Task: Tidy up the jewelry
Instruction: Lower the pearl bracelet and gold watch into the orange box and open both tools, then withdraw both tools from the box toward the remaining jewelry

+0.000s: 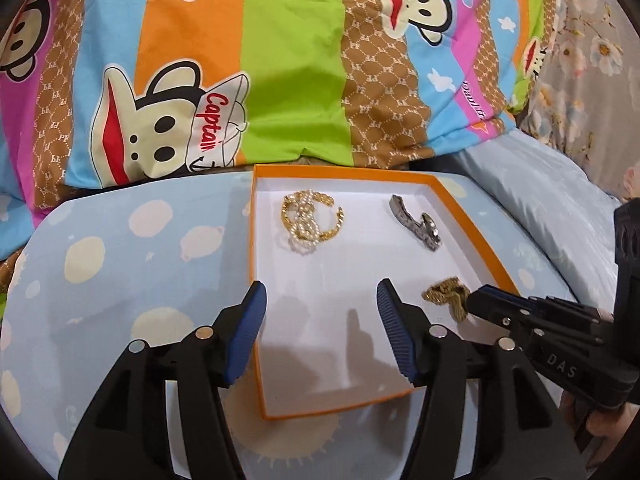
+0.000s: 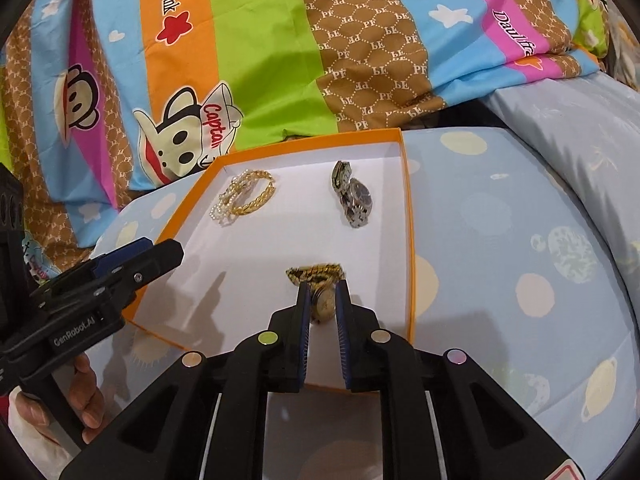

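The right gripper (image 2: 322,300) clamps the gold watch (image 2: 320,286) inside the orange box (image 2: 409,216), near its front-right wall, band lying crosswise. The left gripper (image 1: 320,320) hangs open, empty, over the box's front-left corner.

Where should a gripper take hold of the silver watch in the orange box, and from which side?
Grip the silver watch across its round case, coming down from above with one pad on each side. It lies stretched out on the floor of the orange box, clear of the walls and the bracelets, and the case looks like its thickest part.
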Available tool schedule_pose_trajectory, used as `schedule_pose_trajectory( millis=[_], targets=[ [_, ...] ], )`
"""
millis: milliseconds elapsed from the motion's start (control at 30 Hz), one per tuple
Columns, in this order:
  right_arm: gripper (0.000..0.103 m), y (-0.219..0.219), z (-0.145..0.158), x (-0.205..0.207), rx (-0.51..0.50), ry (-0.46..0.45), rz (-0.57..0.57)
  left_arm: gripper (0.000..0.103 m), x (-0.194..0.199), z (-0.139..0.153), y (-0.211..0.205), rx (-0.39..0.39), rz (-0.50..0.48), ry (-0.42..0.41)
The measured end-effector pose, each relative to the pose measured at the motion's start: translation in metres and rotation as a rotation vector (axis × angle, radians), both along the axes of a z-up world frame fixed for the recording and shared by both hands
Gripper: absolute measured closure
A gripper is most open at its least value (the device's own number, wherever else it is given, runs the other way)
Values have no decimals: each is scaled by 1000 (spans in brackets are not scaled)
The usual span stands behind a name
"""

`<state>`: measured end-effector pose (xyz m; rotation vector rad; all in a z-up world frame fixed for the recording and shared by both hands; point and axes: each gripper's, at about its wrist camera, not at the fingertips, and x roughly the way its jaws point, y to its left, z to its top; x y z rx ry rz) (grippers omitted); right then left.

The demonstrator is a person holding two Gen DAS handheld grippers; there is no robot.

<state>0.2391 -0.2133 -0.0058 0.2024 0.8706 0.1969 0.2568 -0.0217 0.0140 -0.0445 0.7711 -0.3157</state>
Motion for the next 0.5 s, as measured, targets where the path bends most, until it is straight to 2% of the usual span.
schedule_pose_trajectory(
  millis=[133, 200, 500],
  targets=[
    [81, 1, 2, -4, -10, -16, -9, 48, -7, -2, -3, 25, -6, 4],
    [72, -1, 8, -8, -12, -41, -25, 48, -9, -3, -3, 26, -7, 7],
    [72, -1, 11, -24, -10, -46, -7, 48, -18, -8, -5, 41, -30, 22]
  ],
)
